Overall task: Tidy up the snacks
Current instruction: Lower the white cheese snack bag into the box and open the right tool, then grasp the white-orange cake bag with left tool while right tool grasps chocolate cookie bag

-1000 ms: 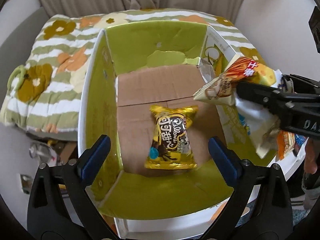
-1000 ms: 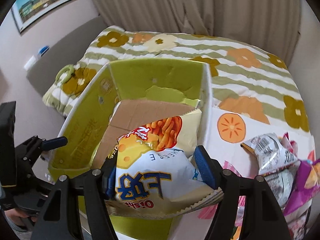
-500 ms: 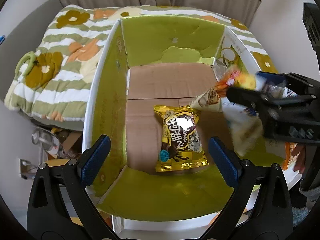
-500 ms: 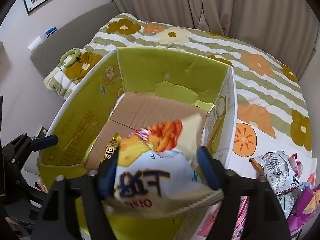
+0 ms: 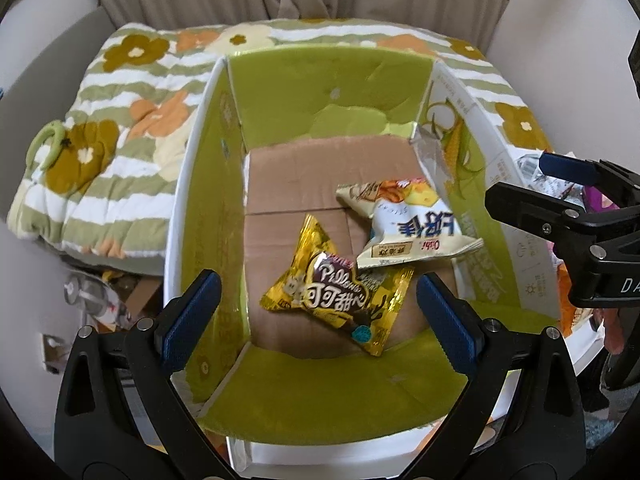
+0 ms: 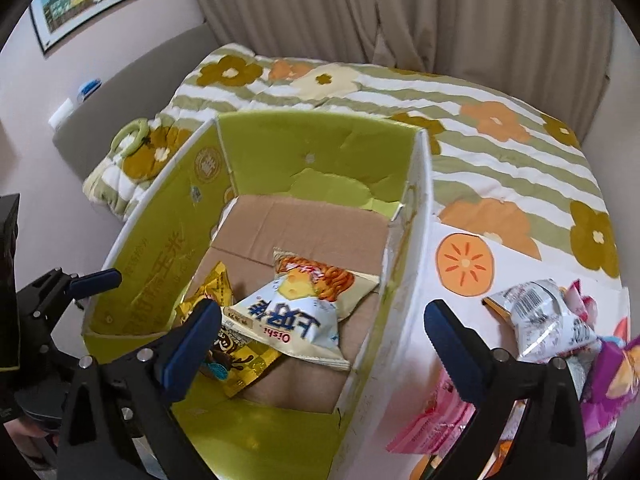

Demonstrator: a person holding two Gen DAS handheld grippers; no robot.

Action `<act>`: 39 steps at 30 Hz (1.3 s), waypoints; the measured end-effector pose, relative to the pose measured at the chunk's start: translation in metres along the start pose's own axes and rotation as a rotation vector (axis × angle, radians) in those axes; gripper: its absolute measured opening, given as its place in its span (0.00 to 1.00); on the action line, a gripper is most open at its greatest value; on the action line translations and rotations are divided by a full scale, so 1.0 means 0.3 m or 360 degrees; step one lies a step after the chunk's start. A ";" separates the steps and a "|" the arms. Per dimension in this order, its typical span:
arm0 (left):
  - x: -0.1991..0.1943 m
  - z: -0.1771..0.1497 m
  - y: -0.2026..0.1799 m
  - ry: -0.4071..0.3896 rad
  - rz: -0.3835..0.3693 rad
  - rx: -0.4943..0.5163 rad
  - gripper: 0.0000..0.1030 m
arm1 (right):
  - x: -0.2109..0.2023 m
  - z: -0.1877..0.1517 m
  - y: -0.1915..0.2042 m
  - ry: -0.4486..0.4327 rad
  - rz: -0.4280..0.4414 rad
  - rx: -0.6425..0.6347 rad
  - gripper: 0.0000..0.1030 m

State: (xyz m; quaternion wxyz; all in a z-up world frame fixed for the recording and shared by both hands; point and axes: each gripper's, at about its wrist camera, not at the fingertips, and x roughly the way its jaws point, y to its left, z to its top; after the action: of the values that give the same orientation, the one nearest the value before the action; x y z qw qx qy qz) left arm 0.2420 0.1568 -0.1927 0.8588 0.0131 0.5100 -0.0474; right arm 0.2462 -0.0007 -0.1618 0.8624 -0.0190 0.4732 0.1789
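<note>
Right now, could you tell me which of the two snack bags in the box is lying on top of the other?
The white Oishi bag lies on top: its lower edge overlaps the gold Pillows bag, which lies flat on the box floor.

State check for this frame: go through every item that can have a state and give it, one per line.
Green-lined cardboard box: flaps open, two snack bags inside.
White-and-orange Oishi cheese-stick bag: sealed, lying in the box, its edge overlapping the gold bag.
Gold foil Pillows chocolate snack bag: sealed, flat on the box floor.
Left gripper: open, empty.
Right gripper: open, empty.
Loose snack packets: outside the box.
</note>
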 end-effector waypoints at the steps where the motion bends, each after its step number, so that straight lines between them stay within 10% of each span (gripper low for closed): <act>1: -0.015 0.002 -0.001 -0.0017 -0.0005 0.0006 0.95 | -0.015 -0.002 -0.001 -0.0012 -0.0005 0.0008 0.98; 22: -0.461 -0.021 -0.075 -0.0524 -0.0005 0.0062 0.95 | -0.521 -0.149 -0.025 -0.0497 -0.0262 0.0276 0.98; 39: -0.529 -0.162 -0.660 -0.0547 -0.0130 0.0085 0.95 | -0.873 -0.499 -0.402 -0.0627 -0.0421 0.0405 0.98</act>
State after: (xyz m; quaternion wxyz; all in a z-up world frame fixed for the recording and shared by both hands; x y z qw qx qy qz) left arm 0.1052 -0.0262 -0.0718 0.9300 0.0070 0.3543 -0.0972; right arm 0.0365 -0.2199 -0.0453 0.9492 0.0630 0.3083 0.0039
